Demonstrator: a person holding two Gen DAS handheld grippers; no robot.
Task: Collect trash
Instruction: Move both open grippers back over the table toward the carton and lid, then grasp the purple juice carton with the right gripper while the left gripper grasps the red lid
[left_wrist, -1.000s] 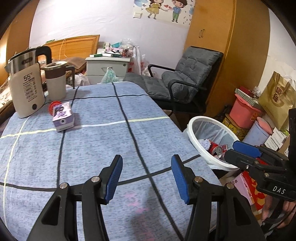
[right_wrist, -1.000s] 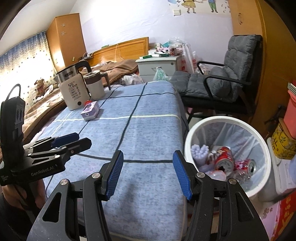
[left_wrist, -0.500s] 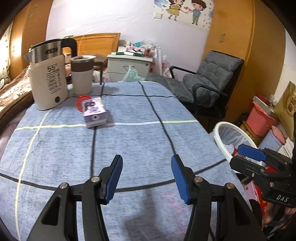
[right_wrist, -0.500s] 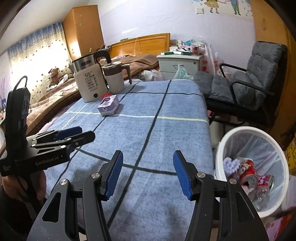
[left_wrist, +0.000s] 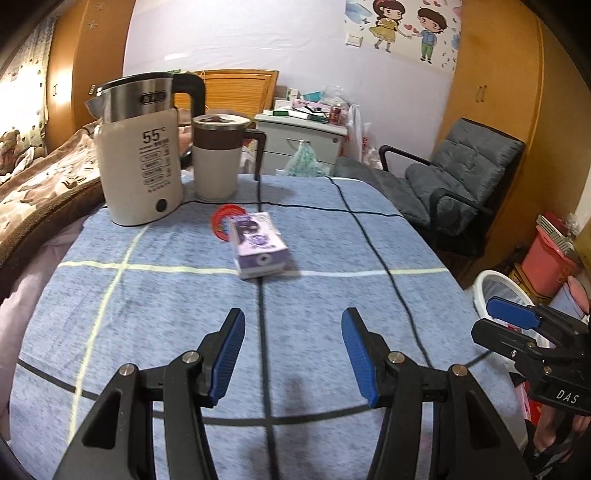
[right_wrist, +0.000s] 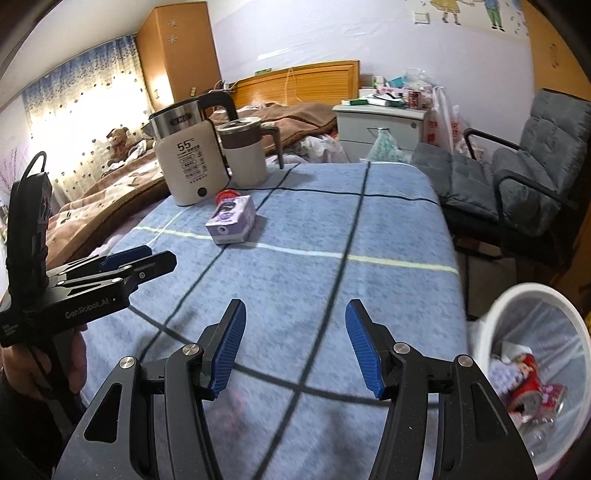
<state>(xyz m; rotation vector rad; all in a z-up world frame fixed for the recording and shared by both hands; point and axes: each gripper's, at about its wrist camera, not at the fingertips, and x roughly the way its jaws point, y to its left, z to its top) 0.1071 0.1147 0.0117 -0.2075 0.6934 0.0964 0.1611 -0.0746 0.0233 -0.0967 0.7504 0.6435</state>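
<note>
Two claws hang over the blue checked cloth of the desk (left_wrist: 166, 314), and both are spread wide with nothing between their blue ribbed pads. The left claw (left_wrist: 291, 354) points straight up the dark stripe toward the small purple-and-white drink carton (left_wrist: 258, 245), which lies on its side near the middle of the desk, well ahead of the fingertips and apart from them. Just behind the carton, touching or nearly so, sits a round red object (left_wrist: 223, 221); what it is I cannot tell. Further back stand the cream electric kettle with a steel top and black handle (left_wrist: 142, 162) and, just beside it, the beige jug with a brown band and steel lid (left_wrist: 218, 155). The right claw (right_wrist: 293, 345) hovers over the near right part of the desk, its side showing at the right edge of the left wrist view. Off the desk's right side, lower down, stands the white round bin lined with clear plastic (right_wrist: 532, 299), and inside it lie a red printed can (right_wrist: 530, 384) and other crumpled bits.
</note>
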